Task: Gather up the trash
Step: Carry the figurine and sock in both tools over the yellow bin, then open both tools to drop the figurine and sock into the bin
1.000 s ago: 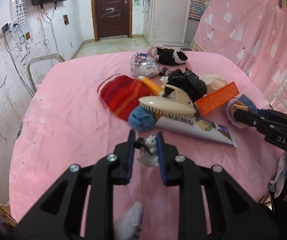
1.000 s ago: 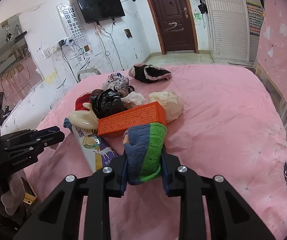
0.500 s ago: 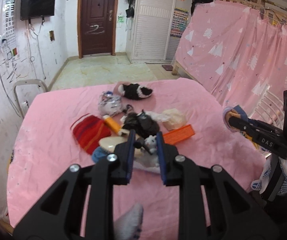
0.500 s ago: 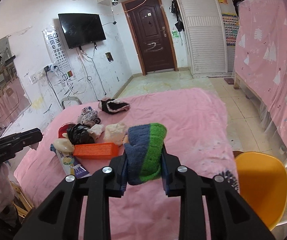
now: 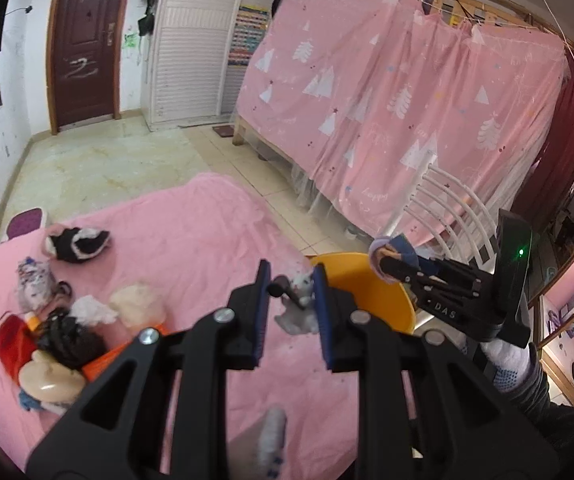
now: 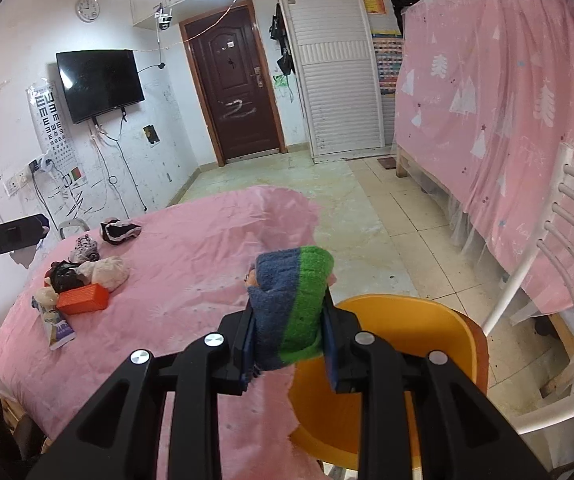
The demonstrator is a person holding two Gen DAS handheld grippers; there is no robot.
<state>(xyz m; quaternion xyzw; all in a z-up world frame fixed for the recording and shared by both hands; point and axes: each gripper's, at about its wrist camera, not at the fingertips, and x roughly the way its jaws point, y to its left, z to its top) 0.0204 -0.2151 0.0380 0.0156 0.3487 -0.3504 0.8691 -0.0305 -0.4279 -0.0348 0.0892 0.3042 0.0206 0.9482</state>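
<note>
My left gripper [image 5: 292,292] is shut on a small grey-and-white plush toy [image 5: 298,312], held above the pink table's right edge, near the orange bin [image 5: 371,296]. My right gripper [image 6: 289,322] is shut on a blue-and-green rolled sock [image 6: 292,304], held high over the table edge, just left of the orange bin [image 6: 407,340]. It also shows in the left wrist view [image 5: 397,258], over the bin's far rim. The remaining clutter lies on the pink table [image 6: 191,264]: an orange box [image 6: 83,298], a black bag [image 6: 63,276], a toothpaste tube [image 6: 55,326].
A white metal chair [image 6: 559,280] stands right of the bin. A pink curtained bed frame [image 6: 499,128] fills the right side. A black-and-white slipper [image 5: 77,242] and crumpled paper [image 5: 137,306] lie on the table. Tiled floor lies beyond the table.
Both grippers have lifted and swung right from the clutter toward the orange bin, each still holding its item. The bin has come into the left wrist view.
</note>
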